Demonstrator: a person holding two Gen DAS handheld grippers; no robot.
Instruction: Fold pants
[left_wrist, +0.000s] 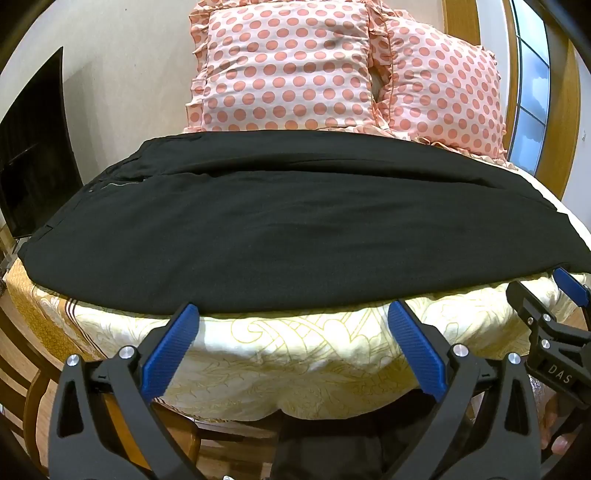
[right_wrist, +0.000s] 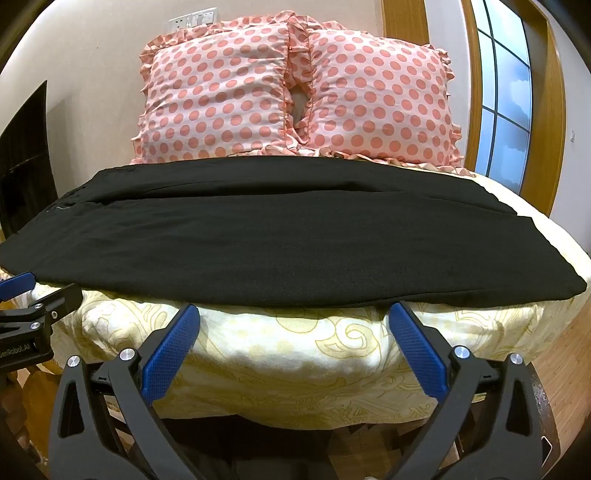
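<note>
Black pants (left_wrist: 288, 221) lie flat across the bed, lengthwise from left to right, waist end with a zip at the left; they also show in the right wrist view (right_wrist: 280, 236). My left gripper (left_wrist: 293, 314) is open and empty, its blue pads just short of the pants' near edge. My right gripper (right_wrist: 293, 314) is open and empty, likewise at the near edge, further right. The right gripper shows at the right of the left wrist view (left_wrist: 570, 286). The left gripper shows at the left of the right wrist view (right_wrist: 16, 284).
The bed has a cream and yellow patterned cover (left_wrist: 295, 354) (right_wrist: 288, 350). Two pink polka-dot pillows (left_wrist: 288, 70) (right_wrist: 380, 96) stand against the wall behind the pants. A dark screen (left_wrist: 33, 147) is at the left, a window (right_wrist: 506, 107) at the right.
</note>
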